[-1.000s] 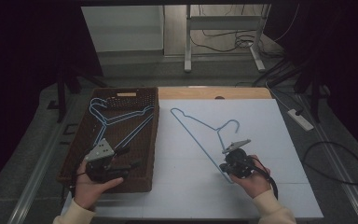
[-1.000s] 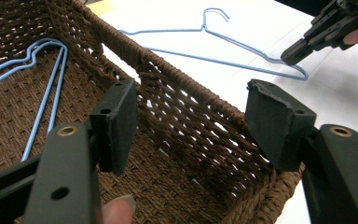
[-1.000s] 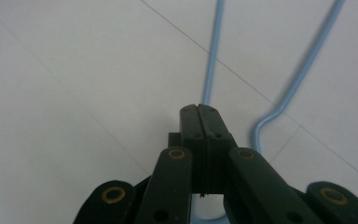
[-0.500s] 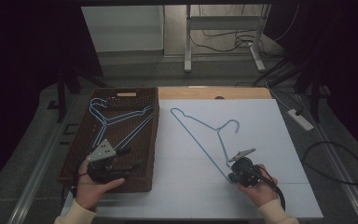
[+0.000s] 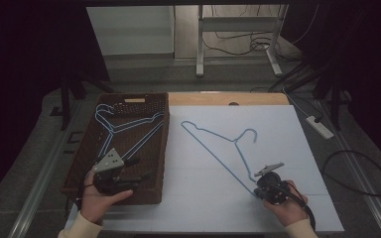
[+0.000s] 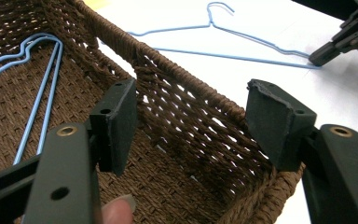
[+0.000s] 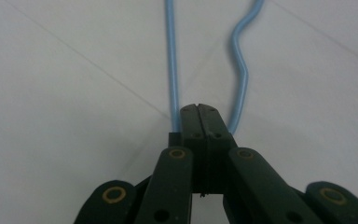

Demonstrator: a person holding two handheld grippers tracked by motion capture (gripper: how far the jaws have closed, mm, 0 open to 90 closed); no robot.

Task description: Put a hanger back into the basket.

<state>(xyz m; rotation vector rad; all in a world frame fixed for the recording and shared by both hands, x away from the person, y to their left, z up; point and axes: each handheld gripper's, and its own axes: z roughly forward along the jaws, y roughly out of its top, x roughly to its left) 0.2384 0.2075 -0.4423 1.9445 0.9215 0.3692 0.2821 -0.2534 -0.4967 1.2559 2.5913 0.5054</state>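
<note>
My right gripper [image 5: 263, 187] clamped shut on blue hanger [image 5: 218, 148] corner beside basket [image 5: 161, 148]; left gripper [image 6: 191, 126] wide open, empty, over basket. Risk: thin wire pivots, slips, or snags basket rim.

Dim room: grey floor [image 5: 144, 74], trailing cables [image 5: 357, 171], metal table legs [image 5: 199, 44] behind.

blue hanger [image 5: 223, 148] (thin wire), brown woven basket [image 5: 156, 148]

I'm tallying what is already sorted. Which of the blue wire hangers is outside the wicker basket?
The blue wire hanger lying flat on the white table, right of the wicker basket. The right gripper is shut on its corner; the other hangers lie inside the basket.
</note>
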